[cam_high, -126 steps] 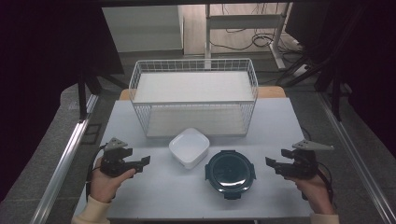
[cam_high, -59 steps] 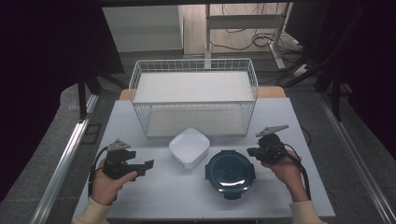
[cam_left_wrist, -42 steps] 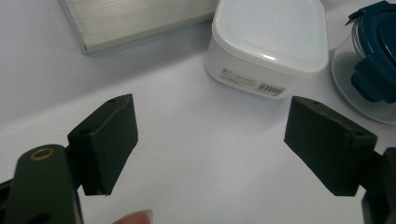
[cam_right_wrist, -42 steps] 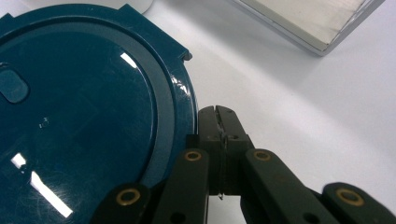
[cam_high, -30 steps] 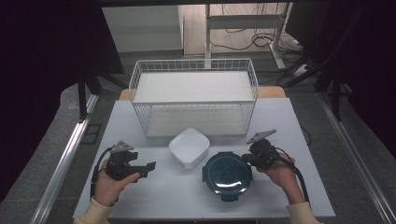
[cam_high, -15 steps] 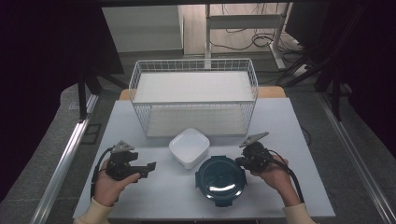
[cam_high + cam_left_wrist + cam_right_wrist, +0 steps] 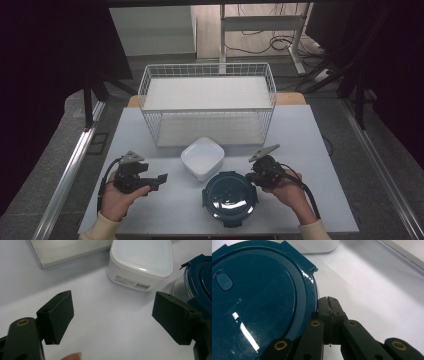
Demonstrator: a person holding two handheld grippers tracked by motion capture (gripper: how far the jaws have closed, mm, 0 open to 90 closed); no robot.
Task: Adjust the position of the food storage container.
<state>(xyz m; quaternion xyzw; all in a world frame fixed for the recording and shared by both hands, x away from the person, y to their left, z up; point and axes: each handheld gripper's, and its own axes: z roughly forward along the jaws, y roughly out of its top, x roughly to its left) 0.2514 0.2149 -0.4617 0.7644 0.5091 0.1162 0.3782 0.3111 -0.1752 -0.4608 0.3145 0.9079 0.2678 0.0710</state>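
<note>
Two grippers sat low over the white table, one in each of the person's hands. The right gripper had its tips at the right rim of the round container with the dark teal lid. Its own view showed what the high view could not — the two black jaws pressed flat together with nothing between them, their tips against the lid's edge, beside one of the lid's corner tabs. The left gripper lay well apart from that container, near the table's left front. From above its jaws looked small and hard to read; its own view made it plain that they stood wide apart and empty, bare table between them. Past them that view took in the white square box with a label on its side, which the high view placed just behind the round container. Farthest back stood the white wire basket.
</note>
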